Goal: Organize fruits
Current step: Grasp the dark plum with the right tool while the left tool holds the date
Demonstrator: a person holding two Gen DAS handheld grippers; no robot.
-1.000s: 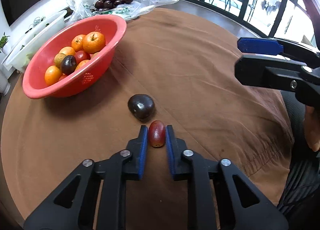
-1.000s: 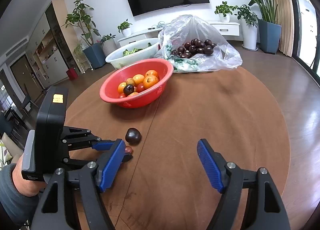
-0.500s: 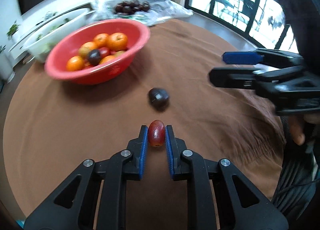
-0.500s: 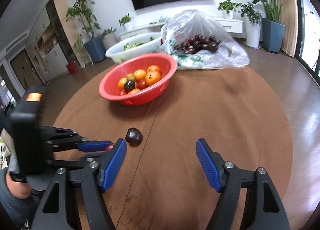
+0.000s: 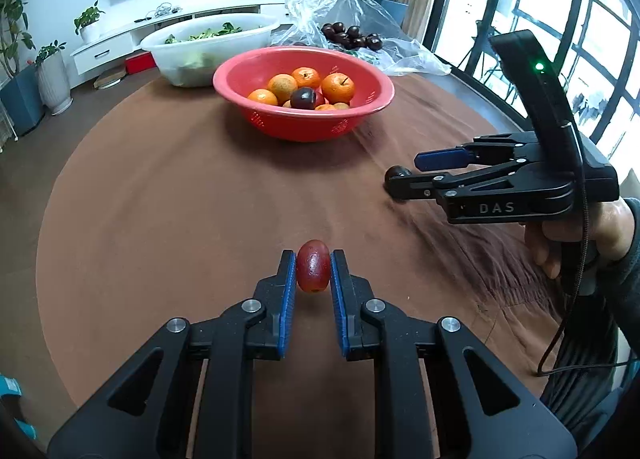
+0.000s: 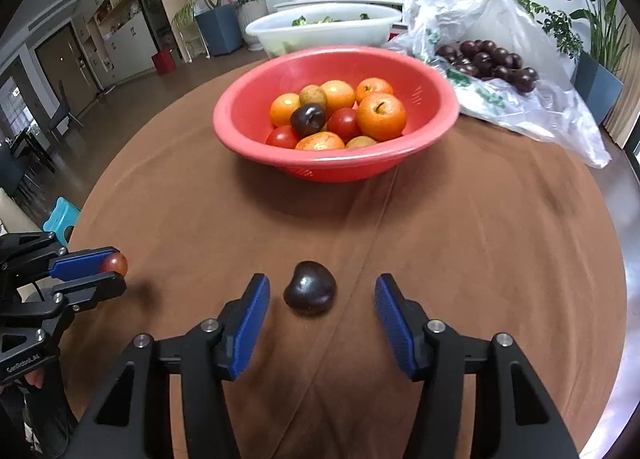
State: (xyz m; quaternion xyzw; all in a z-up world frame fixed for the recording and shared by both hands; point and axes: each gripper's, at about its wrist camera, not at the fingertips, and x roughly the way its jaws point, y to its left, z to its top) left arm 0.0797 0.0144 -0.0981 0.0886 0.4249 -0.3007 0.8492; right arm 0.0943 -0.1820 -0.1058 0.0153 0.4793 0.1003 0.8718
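Above the brown tablecloth (image 5: 160, 219), a small red fruit (image 5: 313, 266) is clamped between the blue pads of the left gripper (image 5: 313, 291). A dark plum (image 6: 310, 292) lies on the cloth between the wide-spread, non-touching fingers of the right gripper (image 6: 320, 311). Beyond stands the red bowl (image 6: 256, 99) of mixed fruit, then a plastic bag (image 6: 560, 115) of plums.
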